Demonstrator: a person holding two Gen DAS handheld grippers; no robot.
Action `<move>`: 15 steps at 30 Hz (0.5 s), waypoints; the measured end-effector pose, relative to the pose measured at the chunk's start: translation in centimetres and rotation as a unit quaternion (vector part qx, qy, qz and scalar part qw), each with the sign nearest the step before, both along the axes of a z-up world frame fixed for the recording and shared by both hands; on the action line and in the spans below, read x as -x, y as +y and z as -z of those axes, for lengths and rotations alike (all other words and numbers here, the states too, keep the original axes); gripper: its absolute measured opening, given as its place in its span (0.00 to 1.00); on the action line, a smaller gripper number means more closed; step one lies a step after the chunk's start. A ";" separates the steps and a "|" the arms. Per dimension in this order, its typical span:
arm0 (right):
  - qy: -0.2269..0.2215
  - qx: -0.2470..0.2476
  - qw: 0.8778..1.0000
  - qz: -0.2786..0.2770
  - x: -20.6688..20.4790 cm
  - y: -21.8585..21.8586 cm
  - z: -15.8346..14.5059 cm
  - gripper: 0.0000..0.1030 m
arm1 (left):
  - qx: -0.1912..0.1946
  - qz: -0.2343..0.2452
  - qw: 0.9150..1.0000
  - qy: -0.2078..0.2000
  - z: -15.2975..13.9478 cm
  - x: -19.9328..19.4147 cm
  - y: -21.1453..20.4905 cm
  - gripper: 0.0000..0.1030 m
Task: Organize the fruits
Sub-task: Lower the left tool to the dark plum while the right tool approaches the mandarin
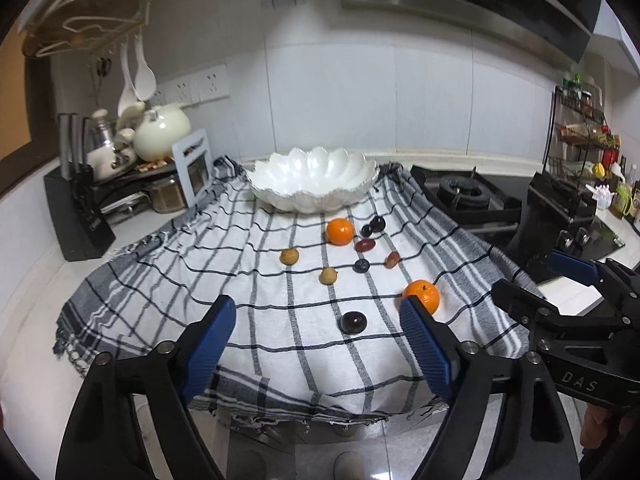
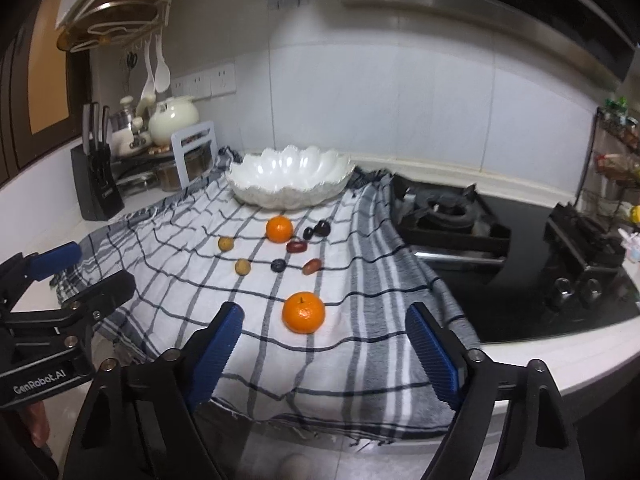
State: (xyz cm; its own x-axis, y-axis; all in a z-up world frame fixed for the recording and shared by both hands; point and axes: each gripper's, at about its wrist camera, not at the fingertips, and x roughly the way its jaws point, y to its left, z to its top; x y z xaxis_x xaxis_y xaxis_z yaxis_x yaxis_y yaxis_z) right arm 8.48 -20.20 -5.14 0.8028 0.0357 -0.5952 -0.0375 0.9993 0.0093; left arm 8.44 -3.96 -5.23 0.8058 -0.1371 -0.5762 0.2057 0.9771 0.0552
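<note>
Fruits: loose on the checked cloth [image 1: 256,280], in front of the bowl, none inside it.
Near orange: a tangerine [image 2: 303,312] with a small stem dimple, closest to the counter edge; in the right wrist view it sits between and beyond the right gripper's fingers, touching neither.
Far orange: a second tangerine [image 1: 340,231] just in front of the bowl.
Dark fruits: one dark plum-like fruit [image 1: 353,322] near the front, in the left wrist view between and beyond the left gripper's fingers; two dark fruits [image 1: 374,226] touching each other right of the far tangerine; a small blue-black round one [image 1: 361,265] mid-cloth.
Red fruits: two reddish oval fruits [image 1: 365,245], [image 1: 392,259], apart from each other.
Tan fruits: two small tan round fruits [image 1: 289,257], [image 1: 328,276] on the left of the group.
Bowl: white scalloped bowl [image 1: 312,184], upright at the back of the cloth.
Left gripper [image 1: 318,340]: jaws spread wide, nothing between the blue pads, held over the front edge of the cloth.
Right gripper [image 2: 324,344]: jaws spread wide, pinching nothing.
Surroundings: gas hob [image 2: 452,216] right of the cloth; knife block [image 2: 96,188] and cream teapot [image 2: 174,120] at left; spice rack [image 1: 584,136] far right.
</note>
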 end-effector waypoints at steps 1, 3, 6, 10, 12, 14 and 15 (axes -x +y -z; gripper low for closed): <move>0.006 -0.001 1.000 -0.004 -0.6 0.1 0.4 0.78 | -0.001 0.004 1.000 0.006 0.5 -0.7 -0.2 0.79; 0.020 0.000 1.000 -0.008 -1.9 0.2 1.4 0.76 | -0.004 0.008 1.000 0.015 1.3 -1.6 -0.3 0.76; 0.036 -0.003 0.999 -0.016 -3.5 0.4 2.6 0.73 | -0.007 0.018 0.999 0.033 2.8 -3.0 -0.7 0.72; 0.059 -0.006 0.998 -0.021 -5.5 0.4 4.3 0.68 | -0.012 0.037 0.998 0.055 4.6 -4.4 -1.2 0.67; 0.071 -0.009 0.997 -0.023 -6.3 0.4 5.2 0.66 | -0.017 0.044 0.997 0.063 5.5 -5.0 -1.5 0.65; 0.081 -0.012 0.996 -0.024 -7.0 0.4 6.0 0.64 | -0.019 0.052 0.996 0.070 6.3 -5.5 -1.8 0.62; 0.086 -0.012 0.996 -0.025 -7.4 0.4 6.4 0.64 | -0.020 0.054 0.995 0.075 6.8 -5.9 -1.9 0.61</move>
